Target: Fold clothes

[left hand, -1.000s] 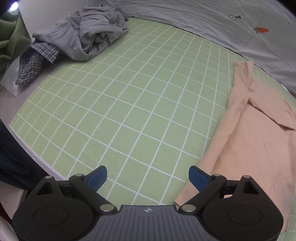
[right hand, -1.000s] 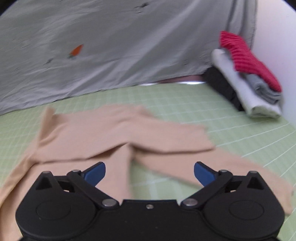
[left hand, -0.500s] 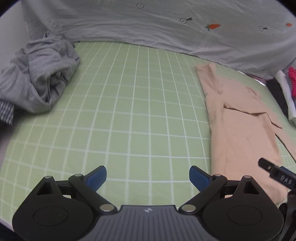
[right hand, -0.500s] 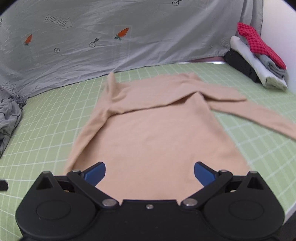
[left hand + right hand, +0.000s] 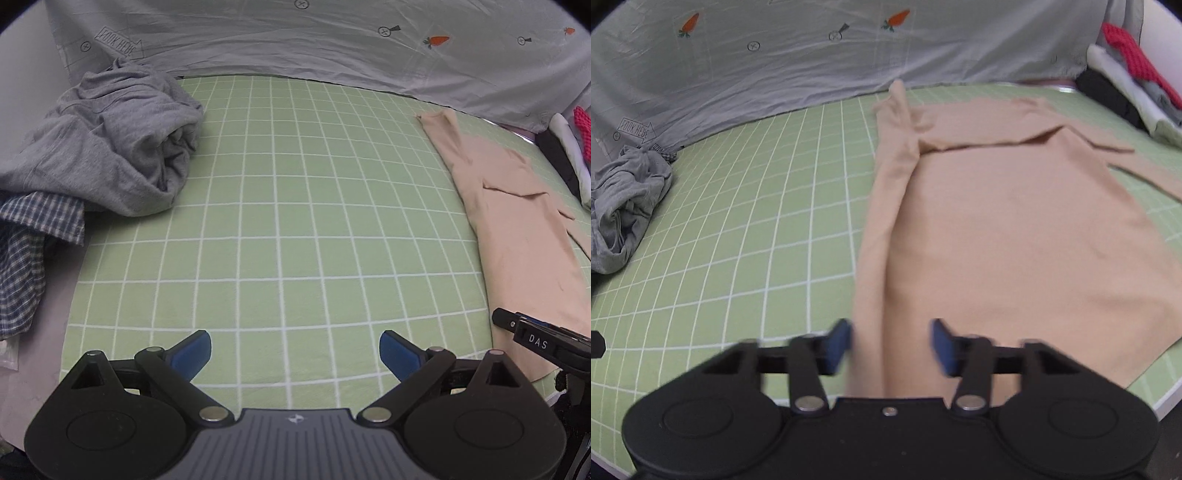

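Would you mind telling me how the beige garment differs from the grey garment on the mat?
The beige garment lies spread flat with a sleeve folded across it; the grey garment sits crumpled in a heap. The beige garment lies before the right gripper, its near edge between the fingers; the grey garment sits at the mat's far left, on checked cloth. Both are plain.

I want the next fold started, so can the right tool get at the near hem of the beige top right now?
Probably yes: the right tool is open, straddling the beige top near its hem, nothing lying between.
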`<state>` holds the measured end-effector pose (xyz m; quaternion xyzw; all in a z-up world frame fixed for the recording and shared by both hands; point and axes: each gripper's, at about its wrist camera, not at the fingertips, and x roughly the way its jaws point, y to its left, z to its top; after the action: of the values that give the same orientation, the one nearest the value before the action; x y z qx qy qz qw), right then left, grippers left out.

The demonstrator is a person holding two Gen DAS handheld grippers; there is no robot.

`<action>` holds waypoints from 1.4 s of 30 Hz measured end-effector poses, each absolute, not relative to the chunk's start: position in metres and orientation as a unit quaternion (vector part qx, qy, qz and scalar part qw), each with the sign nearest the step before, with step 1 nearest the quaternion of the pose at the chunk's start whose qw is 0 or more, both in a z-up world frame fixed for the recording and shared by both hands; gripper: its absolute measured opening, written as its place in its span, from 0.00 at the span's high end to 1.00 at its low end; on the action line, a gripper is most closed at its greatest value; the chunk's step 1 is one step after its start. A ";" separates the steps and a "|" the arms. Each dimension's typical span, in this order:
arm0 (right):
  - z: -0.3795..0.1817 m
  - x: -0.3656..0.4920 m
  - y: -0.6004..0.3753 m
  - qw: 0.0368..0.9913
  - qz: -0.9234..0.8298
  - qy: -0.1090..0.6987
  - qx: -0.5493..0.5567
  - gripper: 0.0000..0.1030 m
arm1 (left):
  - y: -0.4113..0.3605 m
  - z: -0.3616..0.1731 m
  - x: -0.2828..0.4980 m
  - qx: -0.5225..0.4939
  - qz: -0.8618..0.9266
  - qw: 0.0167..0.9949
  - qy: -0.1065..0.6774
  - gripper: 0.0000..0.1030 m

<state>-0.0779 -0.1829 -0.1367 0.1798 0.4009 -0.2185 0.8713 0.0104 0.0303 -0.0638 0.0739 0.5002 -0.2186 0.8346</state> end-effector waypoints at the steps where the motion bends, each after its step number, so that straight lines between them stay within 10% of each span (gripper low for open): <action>1: -0.136 -0.079 -0.182 0.872 -0.217 0.397 0.185 0.78 | 0.033 -0.064 0.012 0.070 -0.216 0.835 0.502 0.06; 3: -0.134 -0.084 -0.186 0.873 -0.221 0.391 0.193 0.91 | 0.035 -0.064 0.013 0.064 -0.213 0.835 0.503 0.06; 21: -0.134 -0.128 -0.285 0.846 -0.289 0.400 0.204 0.92 | -0.025 -0.059 0.000 0.063 -0.245 0.832 0.493 0.05; 33: -0.119 -0.146 -0.323 0.867 -0.223 0.391 0.215 0.51 | -0.118 -0.059 -0.012 0.041 -0.201 0.840 0.503 0.05; 42: -0.103 -0.157 -0.433 0.869 -0.244 0.372 0.215 0.50 | -0.201 -0.079 -0.012 0.022 -0.171 0.834 0.524 0.05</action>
<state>-0.1571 -0.4333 -0.1031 0.2154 0.3725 -0.2441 0.8691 -0.0116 -0.2012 -0.0785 0.0220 0.5243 -0.1714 0.8338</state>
